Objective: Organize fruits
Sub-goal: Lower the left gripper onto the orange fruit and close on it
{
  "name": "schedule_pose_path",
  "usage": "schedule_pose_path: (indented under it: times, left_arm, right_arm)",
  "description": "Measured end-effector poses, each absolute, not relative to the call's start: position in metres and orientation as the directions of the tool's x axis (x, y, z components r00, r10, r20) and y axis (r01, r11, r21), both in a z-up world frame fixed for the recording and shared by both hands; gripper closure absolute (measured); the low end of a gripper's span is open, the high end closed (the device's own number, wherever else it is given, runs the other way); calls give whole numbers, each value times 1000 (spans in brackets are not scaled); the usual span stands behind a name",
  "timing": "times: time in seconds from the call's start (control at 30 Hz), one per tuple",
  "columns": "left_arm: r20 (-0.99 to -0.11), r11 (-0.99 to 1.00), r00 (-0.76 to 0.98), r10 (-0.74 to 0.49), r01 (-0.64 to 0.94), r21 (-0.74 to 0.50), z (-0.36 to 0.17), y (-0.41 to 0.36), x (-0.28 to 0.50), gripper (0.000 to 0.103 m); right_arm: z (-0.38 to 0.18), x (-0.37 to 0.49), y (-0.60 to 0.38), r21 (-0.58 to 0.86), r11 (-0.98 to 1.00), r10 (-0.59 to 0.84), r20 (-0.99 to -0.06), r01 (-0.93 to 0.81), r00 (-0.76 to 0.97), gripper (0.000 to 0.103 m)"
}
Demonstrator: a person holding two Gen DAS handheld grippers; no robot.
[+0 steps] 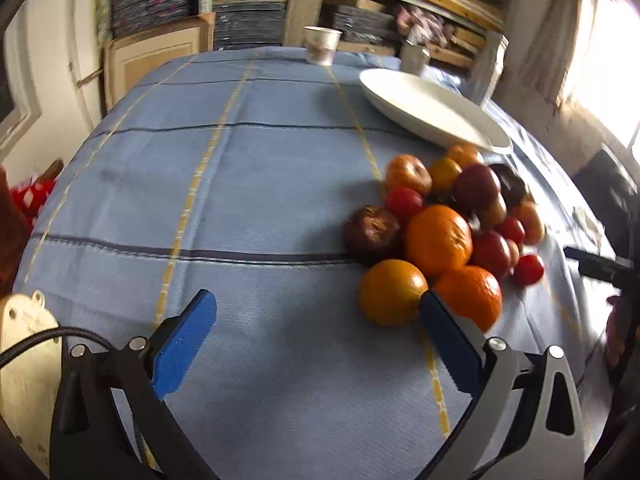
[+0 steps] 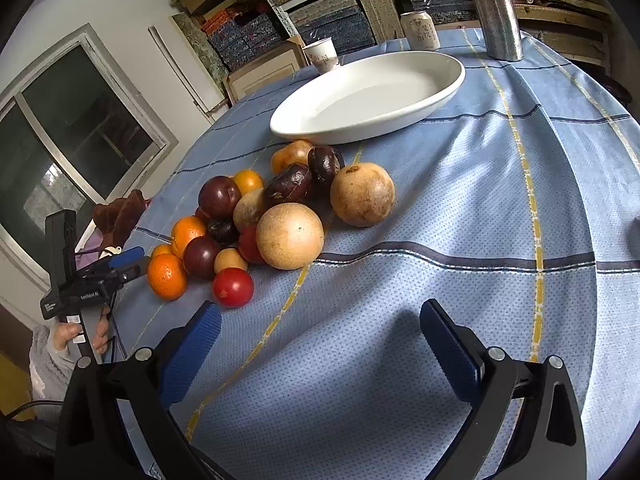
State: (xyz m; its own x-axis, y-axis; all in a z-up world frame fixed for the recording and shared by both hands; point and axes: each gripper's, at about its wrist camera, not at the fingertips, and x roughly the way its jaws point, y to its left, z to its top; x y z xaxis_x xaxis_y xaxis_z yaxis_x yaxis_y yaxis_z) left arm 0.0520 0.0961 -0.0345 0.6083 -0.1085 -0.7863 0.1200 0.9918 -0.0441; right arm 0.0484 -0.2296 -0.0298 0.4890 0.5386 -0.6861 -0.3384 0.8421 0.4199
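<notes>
Left wrist view: left hand-held gripper (image 1: 318,320) spread beside the fruit pile (image 1: 444,232), nothing picked; right hand-held gripper (image 2: 320,330) spread too. Next, probably pinch the nearest orange (image 1: 392,292) for the white dish (image 1: 432,110).

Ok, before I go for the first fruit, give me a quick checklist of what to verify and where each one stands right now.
1. Left tongs open: ok, nothing held.
2. Right tongs open: ok, nothing held.
3. White dish free of fruit: ok, nothing in it.
4. Fruit pile all on the tablecloth: ok, beside the dish.
5. Nearest orange clear to grab: not ok, it touches its neighbours.
6. Metal bottle and cup away from the pile: ok, beyond the dish.
</notes>
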Motion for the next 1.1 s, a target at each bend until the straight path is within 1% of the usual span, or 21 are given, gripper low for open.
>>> schedule_pose_path:
  times: [0.03, 0.07, 0.17, 0.23, 0.27, 0.3, 0.33, 0.37, 0.4, 0.53, 0.57, 0.6, 0.63, 0.67, 0.73, 0.83, 0.9, 0.97, 1.03, 1.07, 1.1]
  left_arm:
    - [-793, 989, 600, -108, 147, -24, -37, 86, 53, 4]
    - [-780, 988, 617, -102, 155, -7, -35, 79, 53, 4]
    - [-771, 987, 629, -102, 163, 2, -31, 72, 60, 4]
    - [-771, 987, 630, -95, 162, 11, -33, 71, 63, 7]
    - [-774, 987, 623, -109, 162, -8, -33, 71, 64, 15]
    - [-778, 984, 611, -147, 172, -51, -33, 73, 63, 27]
    - [-780, 979, 600, -180, 186, -83, -33, 75, 63, 33]
    - [-781, 977, 595, -190, 193, -90, -33, 75, 61, 41]
    - [-789, 976, 587, -183, 203, -75, -35, 74, 59, 44]
    - [-794, 970, 572, -205, 224, -90, -39, 70, 60, 46]
    - [-790, 971, 580, -196, 230, -71, -37, 64, 60, 47]
    - [-787, 969, 588, -188, 243, -49, -36, 57, 59, 54]
    - [-787, 966, 589, -185, 257, -35, -35, 54, 58, 58]
    - [-787, 961, 589, -183, 275, -17, -33, 48, 55, 65]
    - [-788, 961, 596, -157, 275, 16, -32, 44, 51, 65]
    - [-782, 961, 602, -163, 276, 12, -32, 47, 41, 65]
    - [-772, 962, 612, -170, 272, 4, -32, 49, 36, 65]
    - [-771, 963, 611, -180, 270, -11, -32, 52, 37, 65]
    - [-770, 964, 609, -191, 266, -28, -33, 55, 39, 65]
    - [-770, 963, 608, -194, 267, -32, -32, 55, 39, 65]
    - [-771, 963, 606, -197, 269, -35, -32, 55, 41, 65]
  right_arm:
    - [-29, 48, -230, 420, 841, 540, -684, -340, 491, 3]
    - [-29, 48, -230, 420, 841, 540, -681, -341, 494, 3]
    - [-29, 47, -231, 421, 841, 541, -678, -340, 498, 3]
    - [-29, 47, -231, 420, 841, 541, -677, -342, 499, 3]
    - [-29, 46, -231, 420, 841, 540, -677, -341, 501, 3]
    - [-29, 47, -232, 420, 842, 539, -675, -338, 504, 3]
    - [-28, 46, -232, 421, 843, 538, -673, -335, 507, 3]
    - [-28, 45, -233, 423, 843, 537, -671, -332, 511, 3]
    - [-28, 45, -235, 425, 843, 537, -669, -329, 514, 3]
    - [-28, 45, -235, 428, 842, 539, -668, -328, 513, 3]
    - [-28, 45, -235, 425, 842, 539, -669, -331, 512, 3]
    - [-28, 45, -234, 422, 843, 538, -669, -333, 513, 3]
    - [-28, 45, -235, 420, 844, 536, -667, -332, 517, 3]
    - [-28, 44, -235, 419, 846, 534, -667, -331, 520, 3]
    - [-28, 44, -236, 413, 850, 526, -672, -325, 522, 3]
    - [-29, 44, -231, 394, 856, 516, -686, -335, 513, 3]
    - [-27, 43, -221, 355, 860, 504, -701, -366, 505, 3]
    - [-22, 38, -204, 277, 861, 481, -717, -427, 505, 5]
    - [-18, 33, -185, 214, 850, 469, -723, -480, 507, 18]
    - [-17, 32, -177, 201, 842, 469, -730, -500, 497, 21]
    - [-18, 34, -166, 192, 829, 472, -743, -525, 474, 29]
